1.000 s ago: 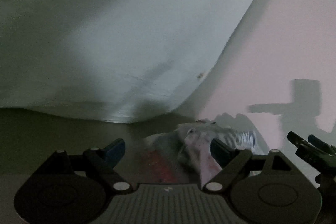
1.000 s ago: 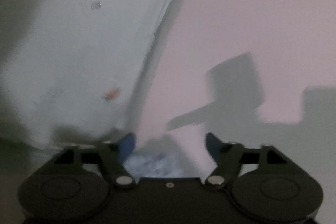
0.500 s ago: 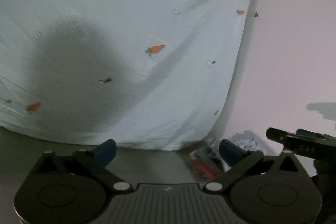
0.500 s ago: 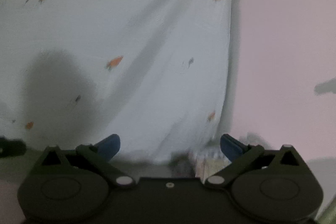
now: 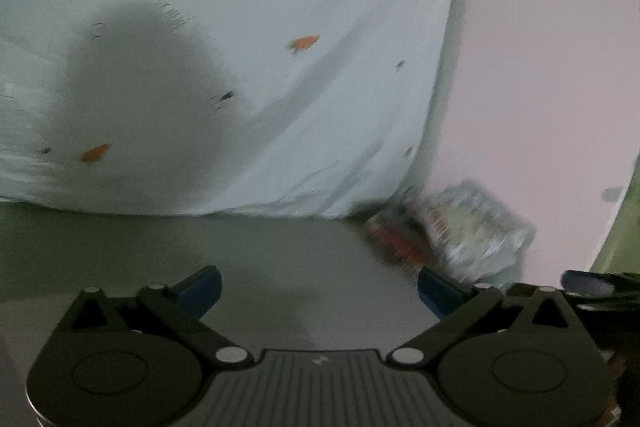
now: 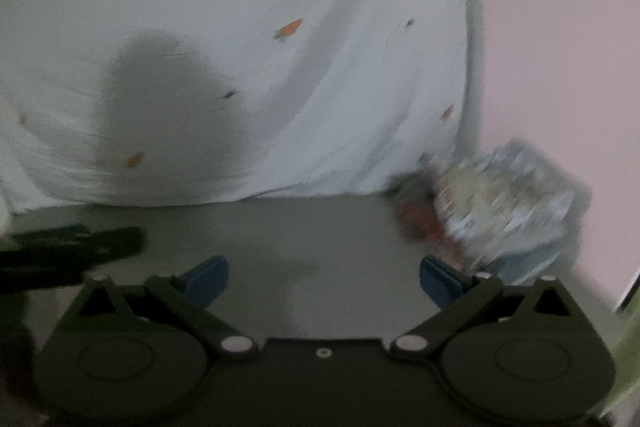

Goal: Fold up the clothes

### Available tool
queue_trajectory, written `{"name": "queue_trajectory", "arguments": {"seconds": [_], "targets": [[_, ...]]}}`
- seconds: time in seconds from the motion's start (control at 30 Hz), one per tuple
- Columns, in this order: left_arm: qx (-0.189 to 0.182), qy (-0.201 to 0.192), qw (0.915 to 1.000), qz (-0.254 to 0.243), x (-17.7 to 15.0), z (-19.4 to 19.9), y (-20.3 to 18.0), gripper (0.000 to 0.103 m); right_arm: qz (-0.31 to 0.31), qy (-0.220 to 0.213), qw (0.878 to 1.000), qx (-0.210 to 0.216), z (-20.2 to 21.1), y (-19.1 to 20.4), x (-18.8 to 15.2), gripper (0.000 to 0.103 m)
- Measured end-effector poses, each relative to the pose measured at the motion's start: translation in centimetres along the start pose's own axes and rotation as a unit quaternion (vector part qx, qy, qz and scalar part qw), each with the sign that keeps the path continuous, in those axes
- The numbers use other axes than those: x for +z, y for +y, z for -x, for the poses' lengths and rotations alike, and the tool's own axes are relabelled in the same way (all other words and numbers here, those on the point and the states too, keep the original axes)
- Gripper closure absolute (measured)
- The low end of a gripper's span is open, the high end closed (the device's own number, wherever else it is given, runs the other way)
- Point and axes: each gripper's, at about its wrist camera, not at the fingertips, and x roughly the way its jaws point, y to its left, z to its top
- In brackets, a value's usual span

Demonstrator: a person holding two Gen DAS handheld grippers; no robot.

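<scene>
A blurred bundle of clothes [image 5: 468, 227], whitish-blue with a red part, lies on the grey-green surface [image 5: 280, 251] in the corner where the hanging sheet meets the pink wall. My left gripper [image 5: 318, 289] stands open, nothing between its blue pads, and the bundle lies ahead and to the right of it. The right gripper [image 6: 324, 279] is also open and empty, with the same bundle [image 6: 500, 203] just beyond its right fingertip. Each gripper shows at the edge of the other's view: the right gripper [image 5: 592, 283] and the left gripper [image 6: 68, 251].
A white sheet with small orange carrots [image 5: 280, 67] hangs behind the surface and carries a dark round shadow. The same sheet [image 6: 320, 47] fills the right wrist view. A pink wall [image 5: 540, 87] closes off the right side. A greenish strip [image 6: 628, 339] shows at the far right.
Both grippers have drawn back from the bundle, which lay between their fingers a second ago and now lies ahead. The jaws stand wider, and more of the surface shows.
</scene>
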Motion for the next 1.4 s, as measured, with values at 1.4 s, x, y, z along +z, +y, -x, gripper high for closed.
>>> {"name": "queue_trajectory", "arguments": {"seconds": [1.4], "targets": [[0.259,0.084,0.9603,0.061,-4.3,11.9,-3.9,0.000,0.091,0.079,0.987,0.111,6.6,0.3,-3.9,0.002]]}}
